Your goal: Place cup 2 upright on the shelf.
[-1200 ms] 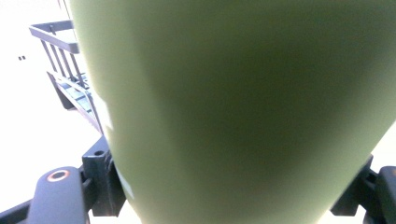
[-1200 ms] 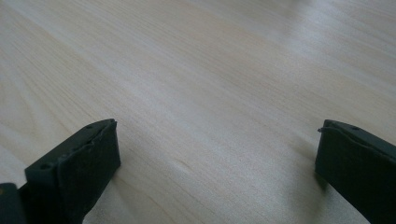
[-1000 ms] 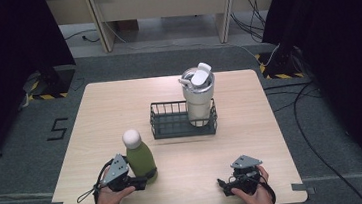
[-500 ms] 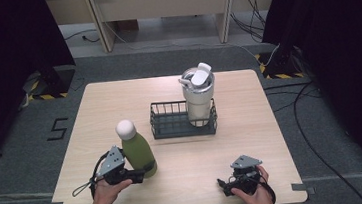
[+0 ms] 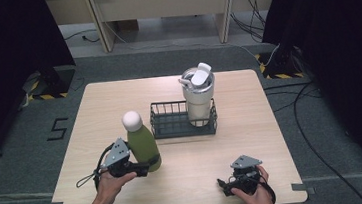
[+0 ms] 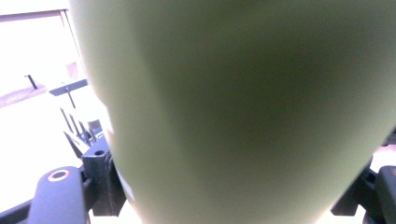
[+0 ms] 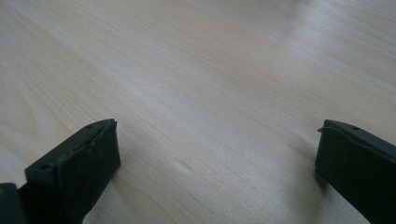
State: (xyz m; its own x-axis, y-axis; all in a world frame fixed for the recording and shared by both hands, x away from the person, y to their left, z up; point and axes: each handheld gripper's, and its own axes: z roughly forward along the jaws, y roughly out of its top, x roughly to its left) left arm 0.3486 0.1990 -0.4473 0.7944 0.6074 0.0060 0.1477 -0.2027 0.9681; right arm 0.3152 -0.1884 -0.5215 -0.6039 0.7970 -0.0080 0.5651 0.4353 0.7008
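Left tool (image 5: 142, 167) is clamped on the lower body of the green bottle (image 5: 142, 145); in the left gripper view the green wall (image 6: 243, 112) sits right against the lens, with the jaws at either side of it. Compared with a second ago the bottle stands higher in the high view and has drifted slightly toward the wire basket (image 5: 171, 128). I read it as lifted clear of the table (image 5: 293, 136), though its base is hidden behind the tool and hand, so I cannot confirm the gap. Bottle stays upright, white cap (image 5: 131, 120) on top.

Right tool (image 5: 227, 185) has not shifted: it rests low at the near right edge of the table, jaws wide apart, bare wood between them in the right gripper view.

The basket has not moved. The white tumbler (image 5: 198, 96) stands in its right half; the left half is free.

Judgement: pick is done and transport has begun. The free left compartment looks like the destination. The next move calls for carrying the bottle over the near rim and clear of the tumbler.
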